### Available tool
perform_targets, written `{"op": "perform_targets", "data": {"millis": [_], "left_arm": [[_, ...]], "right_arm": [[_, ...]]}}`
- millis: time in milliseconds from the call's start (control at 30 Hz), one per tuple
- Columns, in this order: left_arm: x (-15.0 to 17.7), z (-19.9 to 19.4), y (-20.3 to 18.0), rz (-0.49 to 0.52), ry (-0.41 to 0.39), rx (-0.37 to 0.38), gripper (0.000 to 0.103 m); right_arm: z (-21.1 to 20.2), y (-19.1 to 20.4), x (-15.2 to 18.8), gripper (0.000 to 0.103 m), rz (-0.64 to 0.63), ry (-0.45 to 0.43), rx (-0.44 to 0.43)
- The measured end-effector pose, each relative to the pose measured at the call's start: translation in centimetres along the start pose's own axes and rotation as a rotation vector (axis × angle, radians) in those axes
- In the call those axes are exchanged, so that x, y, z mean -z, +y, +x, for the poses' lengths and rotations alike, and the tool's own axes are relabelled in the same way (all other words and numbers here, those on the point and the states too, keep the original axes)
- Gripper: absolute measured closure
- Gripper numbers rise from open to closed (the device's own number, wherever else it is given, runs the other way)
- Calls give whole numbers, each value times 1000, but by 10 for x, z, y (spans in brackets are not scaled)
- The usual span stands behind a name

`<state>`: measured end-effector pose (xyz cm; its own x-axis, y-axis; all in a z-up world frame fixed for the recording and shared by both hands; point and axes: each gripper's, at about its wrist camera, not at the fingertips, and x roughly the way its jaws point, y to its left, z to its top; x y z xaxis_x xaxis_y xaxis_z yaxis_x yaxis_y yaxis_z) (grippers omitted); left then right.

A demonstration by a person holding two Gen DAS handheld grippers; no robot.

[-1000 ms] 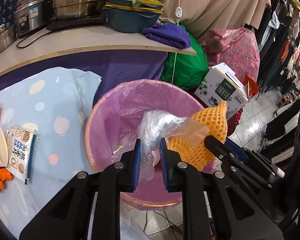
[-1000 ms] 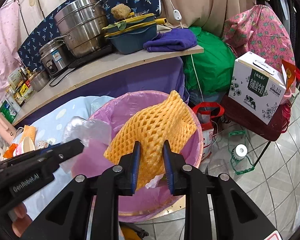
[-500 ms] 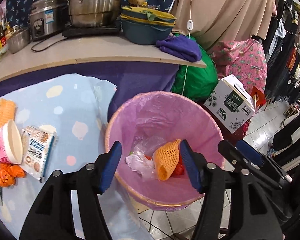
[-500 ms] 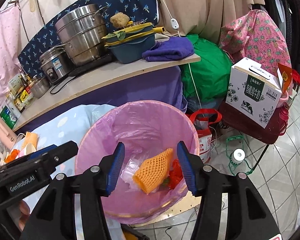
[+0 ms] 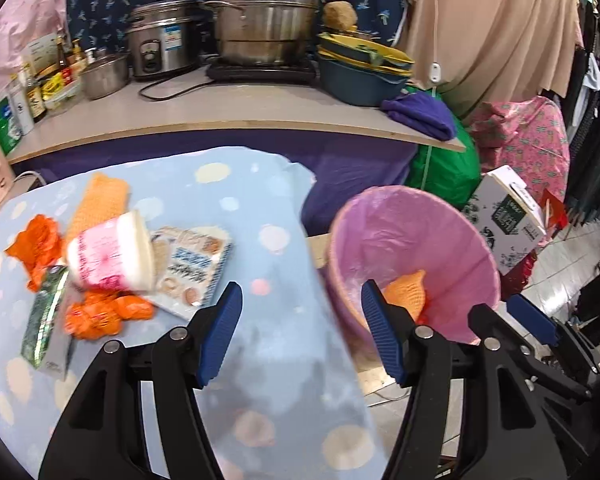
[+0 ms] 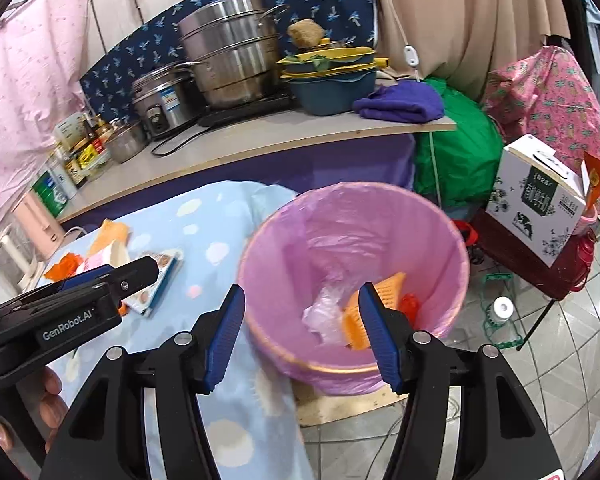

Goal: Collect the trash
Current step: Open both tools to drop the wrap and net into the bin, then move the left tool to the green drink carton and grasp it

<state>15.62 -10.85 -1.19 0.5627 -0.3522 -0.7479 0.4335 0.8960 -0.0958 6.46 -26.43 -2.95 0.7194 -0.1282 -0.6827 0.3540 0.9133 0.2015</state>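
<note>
A bin with a pink liner (image 5: 452, 224) (image 6: 380, 208) stands on the floor beside the blue dotted table (image 5: 260, 208). In it lie an orange foam net (image 6: 384, 292) (image 5: 406, 294) and a clear plastic bag (image 6: 324, 312). My left gripper (image 5: 302, 334) is open and empty over the table's right edge. My right gripper (image 6: 302, 336) is open and empty above the bin's near rim. On the table lie a pink cup (image 5: 108, 256), a snack packet (image 5: 192, 268), orange wrappers (image 5: 100, 314), a green packet (image 5: 44, 320) and another orange net (image 5: 100, 204).
A counter (image 5: 228, 112) behind holds pots, a rice cooker, stacked bowls and a purple cloth (image 5: 420, 114). A white carton (image 6: 540, 200), a green bag (image 6: 452, 160) and a small bottle (image 6: 502, 308) stand on the tiled floor right of the bin.
Both grippers opened and dropped the plastic bag and the orange net into the bin. The left gripper then swung left over the table; the right drew back a little.
</note>
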Motion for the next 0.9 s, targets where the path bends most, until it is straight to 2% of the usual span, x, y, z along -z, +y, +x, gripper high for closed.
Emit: {"op": "perform_targets", "data": {"millis": [300,633,733,900], "left_arm": [[29,-21,66,-64,7,-115,42],[64,-32,179,-215,34,-271,24],[72,-31,211,-246,36,-287,16],[82,-24,242,-245,43,-251,14]], "right_arm": [[1,60,23,45,-60,42,-71],[13,130,48,45,-132,99,-141],[17,145,53,45,-152,111,-157],[28,168,58,45,-170,140,-176]]}}
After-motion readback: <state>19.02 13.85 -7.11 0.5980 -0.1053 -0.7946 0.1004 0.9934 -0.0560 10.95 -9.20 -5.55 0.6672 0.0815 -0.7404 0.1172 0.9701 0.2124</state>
